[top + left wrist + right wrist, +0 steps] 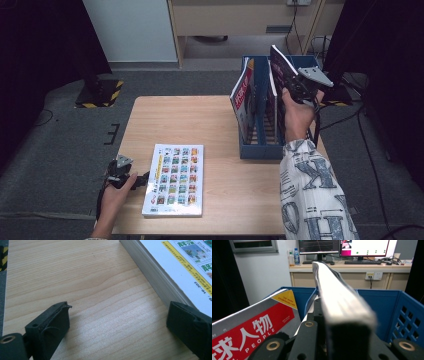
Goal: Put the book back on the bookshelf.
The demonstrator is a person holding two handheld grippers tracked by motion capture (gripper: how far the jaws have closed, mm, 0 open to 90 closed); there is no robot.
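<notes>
Your right gripper (299, 85), at the upper right of the high view, is clamped on the edge of a dark-covered magazine (281, 64) and holds it tilted above the blue file rack (260, 150) at the right side of the table (210, 115). In the right gripper view the magazine's (337, 295) page edge runs straight up the middle of the frame from between the jaws, with the rack's blue perforated wall (407, 315) at the right and a red-covered magazine (254, 327) leaning at the lower left. The step in hand looks like dropping the held magazine into a free slot. Do it well by squaring the magazine upright first, lining its lower edge with the gap beside the red one (244, 92), and lowering slowly so the corner does not catch a divider or push the neighbour over. Release only once the spine rests on the rack floor. Your left gripper (142, 180), at the lower left of the high view, waits with its jaws spread wide and empty, touching nothing, just beside the left edge of the white catalogue (175, 177) lying flat on the table; in the left gripper view its thick page edge (155, 280) fills the upper right. Keep that hand quiet until the right one is clear.
</notes>
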